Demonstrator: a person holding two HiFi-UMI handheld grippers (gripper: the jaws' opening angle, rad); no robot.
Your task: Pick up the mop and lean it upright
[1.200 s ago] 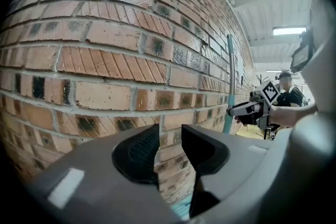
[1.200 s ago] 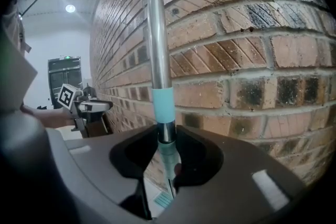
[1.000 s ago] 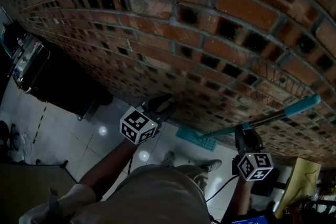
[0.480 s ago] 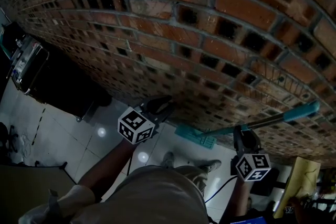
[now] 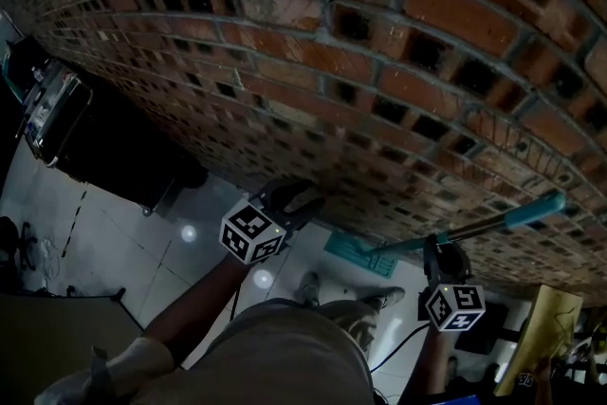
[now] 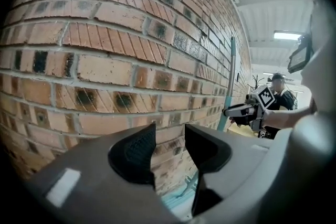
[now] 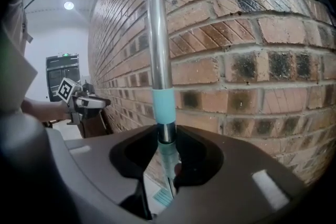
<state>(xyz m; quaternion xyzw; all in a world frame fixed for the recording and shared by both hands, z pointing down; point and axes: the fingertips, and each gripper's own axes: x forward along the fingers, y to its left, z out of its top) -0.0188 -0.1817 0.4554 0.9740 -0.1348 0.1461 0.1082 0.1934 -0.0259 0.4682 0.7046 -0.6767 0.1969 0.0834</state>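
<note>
The mop has a silver pole point(image 5: 474, 228) with a teal grip end point(image 5: 536, 210) and a flat teal head point(image 5: 356, 253) down on the floor by the brick wall point(image 5: 379, 62). My right gripper point(image 5: 438, 251) is shut on the pole point(image 7: 157, 34), which rises between its jaws point(image 7: 167, 139) close along the wall. My left gripper point(image 5: 299, 197) hangs apart to the left, facing the bricks. Its jaws point(image 6: 169, 136) are opening and nothing is between them. From the left gripper view the pole point(image 6: 230, 76) stands nearly upright against the wall, with the right gripper point(image 6: 236, 111) on it.
A black cabinet point(image 5: 114, 147) stands against the wall at the left, on the white tiled floor point(image 5: 114, 232). A yellow object point(image 5: 541, 327) sits at the lower right. The person's shoes point(image 5: 379, 299) are just behind the mop head.
The pole's teal end and the right gripper have shifted slightly down and to the right in the head view. The left gripper has stayed near the wall.
</note>
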